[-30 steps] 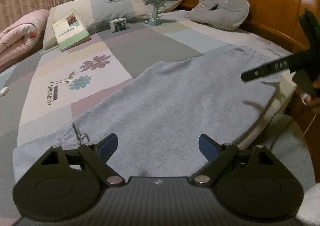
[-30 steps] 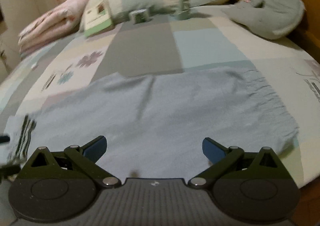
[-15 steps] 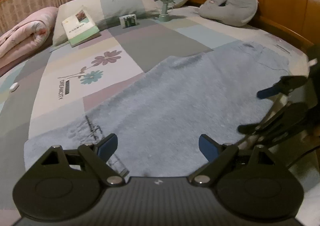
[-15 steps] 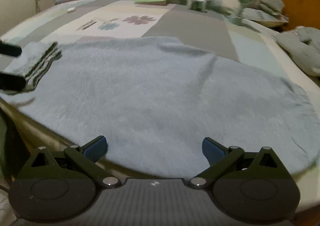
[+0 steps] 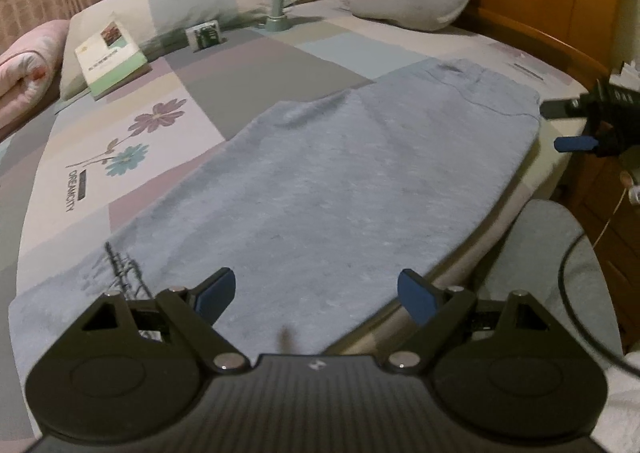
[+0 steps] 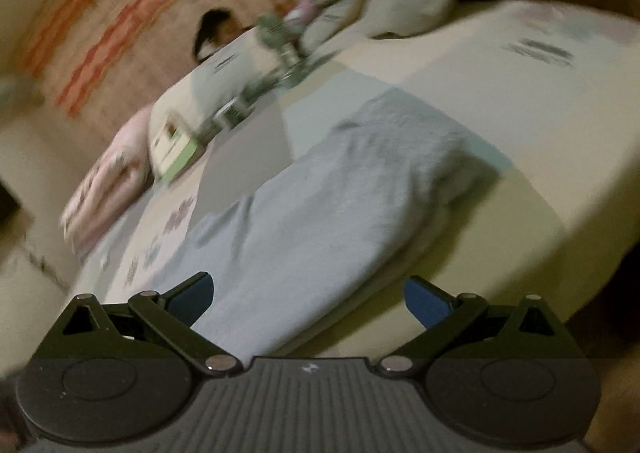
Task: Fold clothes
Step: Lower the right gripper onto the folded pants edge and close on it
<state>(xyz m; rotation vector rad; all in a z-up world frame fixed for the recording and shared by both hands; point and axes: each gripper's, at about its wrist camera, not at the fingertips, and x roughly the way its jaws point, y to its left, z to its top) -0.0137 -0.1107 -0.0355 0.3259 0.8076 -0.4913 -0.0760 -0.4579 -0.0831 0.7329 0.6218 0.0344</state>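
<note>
Left wrist view: the left claw [image 5: 316, 293] hangs with its jaws wide apart and nothing between them, over the near end of a light blue fleece garment [image 5: 320, 181]. That garment lies flat along the bed [image 5: 132, 157], its long axis running from the claw away toward the upper right, one long side following the mattress edge. Beyond its far end the right claw [image 5: 560, 127] stands apart too, clear of the cloth. Right wrist view is blurred and tilted.

My left camera looks down along the bed [image 5: 248, 65] from its near edge; my right, tilted, shares it.
</note>
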